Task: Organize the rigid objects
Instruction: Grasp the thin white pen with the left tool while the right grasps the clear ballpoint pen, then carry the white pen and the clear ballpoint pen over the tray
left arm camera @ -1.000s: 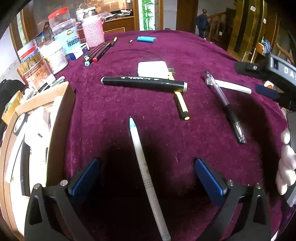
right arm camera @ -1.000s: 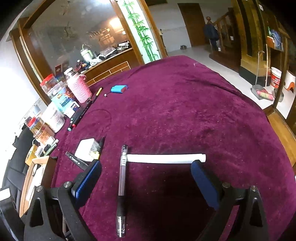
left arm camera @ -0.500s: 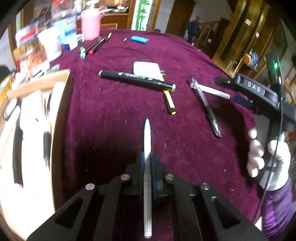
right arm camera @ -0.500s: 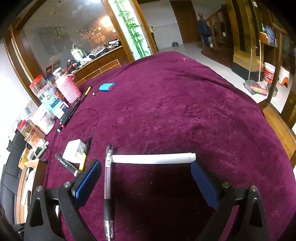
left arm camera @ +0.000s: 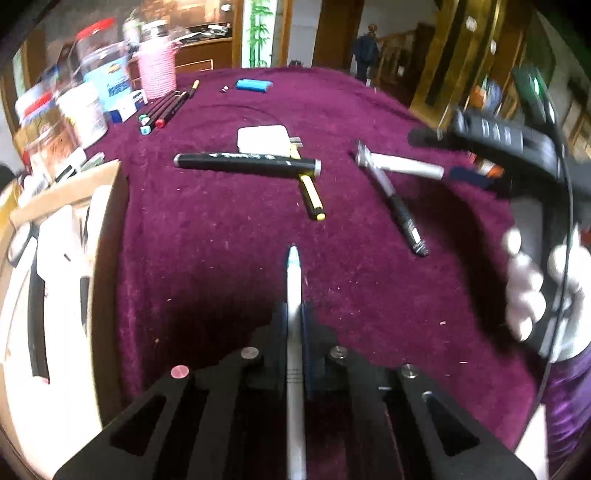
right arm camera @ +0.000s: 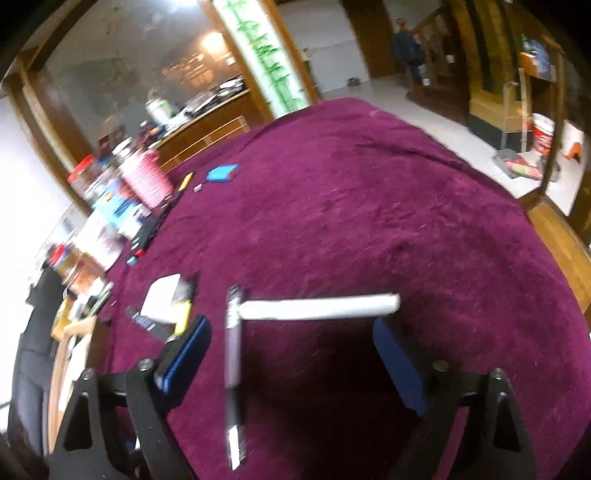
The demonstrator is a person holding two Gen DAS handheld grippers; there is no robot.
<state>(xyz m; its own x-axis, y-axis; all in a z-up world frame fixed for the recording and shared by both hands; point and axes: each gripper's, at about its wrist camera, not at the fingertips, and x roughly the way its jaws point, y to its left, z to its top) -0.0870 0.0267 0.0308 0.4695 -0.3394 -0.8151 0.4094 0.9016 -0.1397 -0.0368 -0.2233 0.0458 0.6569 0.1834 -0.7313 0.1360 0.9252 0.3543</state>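
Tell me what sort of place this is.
Probably a home's living or dining room: a table under a purple velvet cloth, a wooden staircase beyond, and a glass-fronted wooden cabinet behind it.

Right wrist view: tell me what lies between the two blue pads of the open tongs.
A clear ballpoint pen with a black grip lies lengthwise there on the maroon cloth, nearer the left pad; neither pad touches it.

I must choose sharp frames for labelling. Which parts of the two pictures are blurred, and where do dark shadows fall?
Left wrist view: the jars and the gloved hand are smeared; the white pen in the shut jaws is fairly sharp, with a dark shadow on the cloth beneath.
Right wrist view: the clear pen is streaked; shadow lies between the open jaws.
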